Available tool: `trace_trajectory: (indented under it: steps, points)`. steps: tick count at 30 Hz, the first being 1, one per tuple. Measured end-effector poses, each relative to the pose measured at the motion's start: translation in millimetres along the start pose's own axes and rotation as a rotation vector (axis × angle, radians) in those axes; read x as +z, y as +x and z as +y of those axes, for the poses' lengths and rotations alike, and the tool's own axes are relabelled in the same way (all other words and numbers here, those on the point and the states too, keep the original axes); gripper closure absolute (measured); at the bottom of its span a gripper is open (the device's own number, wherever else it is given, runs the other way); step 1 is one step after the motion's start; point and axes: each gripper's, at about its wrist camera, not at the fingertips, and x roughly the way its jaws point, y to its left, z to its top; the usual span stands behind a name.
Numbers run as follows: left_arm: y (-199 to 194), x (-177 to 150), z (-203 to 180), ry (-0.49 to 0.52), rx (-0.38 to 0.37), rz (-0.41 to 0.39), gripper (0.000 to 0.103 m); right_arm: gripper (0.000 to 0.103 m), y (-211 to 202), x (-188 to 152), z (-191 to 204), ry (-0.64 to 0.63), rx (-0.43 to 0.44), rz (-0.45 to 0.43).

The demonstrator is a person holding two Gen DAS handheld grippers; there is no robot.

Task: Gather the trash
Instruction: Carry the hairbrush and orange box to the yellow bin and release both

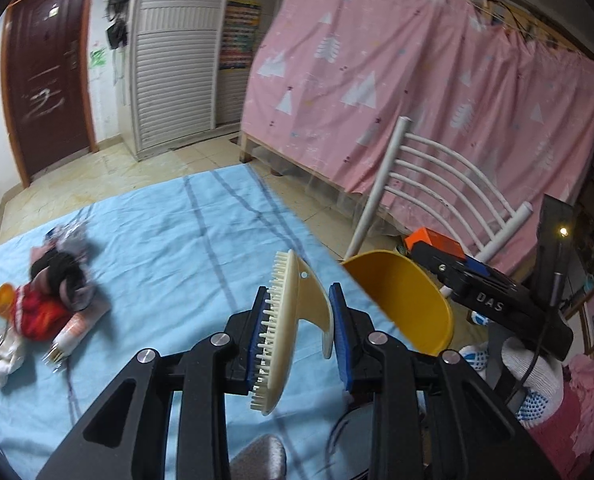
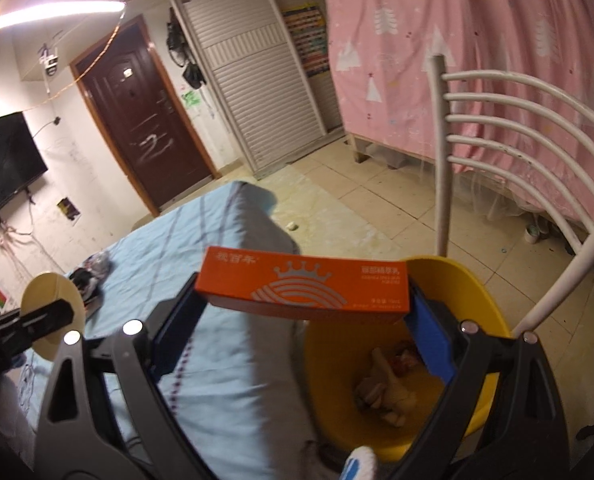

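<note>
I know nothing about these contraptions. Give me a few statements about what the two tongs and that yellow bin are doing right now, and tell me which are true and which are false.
1. The right tongs grip an orange box. True.
2. The left tongs are empty. False: they clamp a cream scalp brush.
3. The yellow bin already holds crumpled trash. True.
4. The orange box lies inside the bin. False: it is held above the bin's rim.
5. A heap of trash lies on the blue sheet. True.
</note>
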Motion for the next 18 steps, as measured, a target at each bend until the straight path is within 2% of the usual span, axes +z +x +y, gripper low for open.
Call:
trace_trajectory:
  steps: [5, 8, 18]
  points:
    - [16.8, 5.2, -27.2, 0.04, -0.029, 0.006, 0.083, 0.007, 13.5, -2.4, -20.2, 0.033, -0.034, 0.026]
    - [28.9, 9.7, -42.4, 0.059, -0.045, 0.01, 0.083, 0.007, 18.1, -5.2, -33.7, 0.075, -0.044, 0.029]
    - [75.1, 33.7, -88.6, 0.056, -0.113, 0.036, 0.083, 0.007, -1.2, 2.1, -79.0, 0.182, -0.077, -0.044]
